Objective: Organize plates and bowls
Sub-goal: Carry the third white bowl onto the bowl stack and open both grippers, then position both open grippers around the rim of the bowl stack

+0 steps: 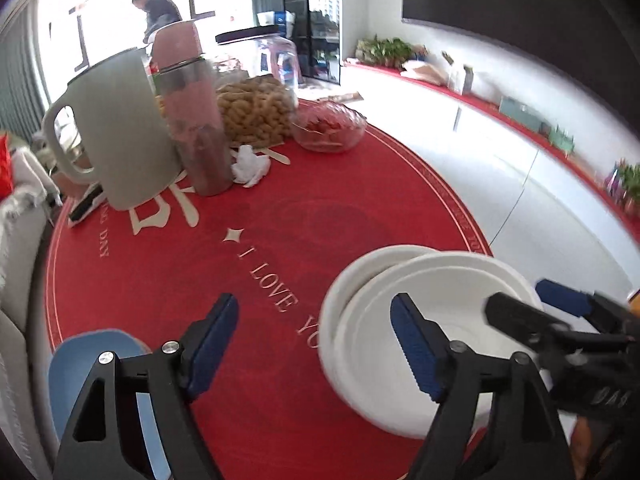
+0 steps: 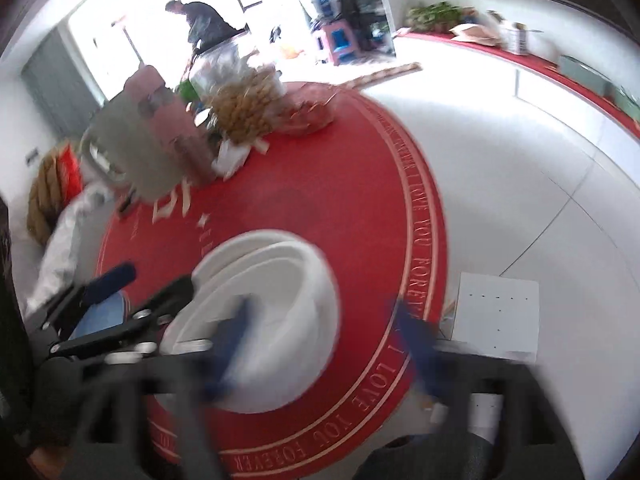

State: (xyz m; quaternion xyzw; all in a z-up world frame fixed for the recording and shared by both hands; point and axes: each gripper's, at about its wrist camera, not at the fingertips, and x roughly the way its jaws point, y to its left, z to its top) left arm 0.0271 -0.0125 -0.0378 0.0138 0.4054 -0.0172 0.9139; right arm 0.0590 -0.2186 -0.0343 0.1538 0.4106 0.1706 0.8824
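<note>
Round table under a red cloth (image 1: 280,216) with pale lettering and a thin ring line near its rim. White tiled floor (image 1: 460,152) beyond; a long low white cabinet with a red runner (image 1: 480,100) along the far wall, potted greenery on it. Bright doorway at the back, a person (image 1: 158,10) bent over there.

Far side of the table is crowded: a grey-green jug (image 1: 120,128) with a loop handle, a tall clear bottle (image 1: 196,120) with a pink cap, a clear bag of peanuts (image 1: 256,108), a glass bowl (image 1: 330,126) holding something red, a crumpled white tissue (image 1: 250,164). A blue plate (image 1: 80,360) lies at the near left edge, partly under the left gripper.

Stack of white bowls (image 1: 420,304), glossy and round, sits at the near right edge of the table, nested slightly off-centre.

Left gripper (image 1: 316,344): jaws wide, ribbed blue pads; right pad over the stack, nothing gripped. Right gripper (image 2: 320,344): blurred, jaws wide, left finger over the bowls (image 2: 272,280), nothing gripped.
</note>
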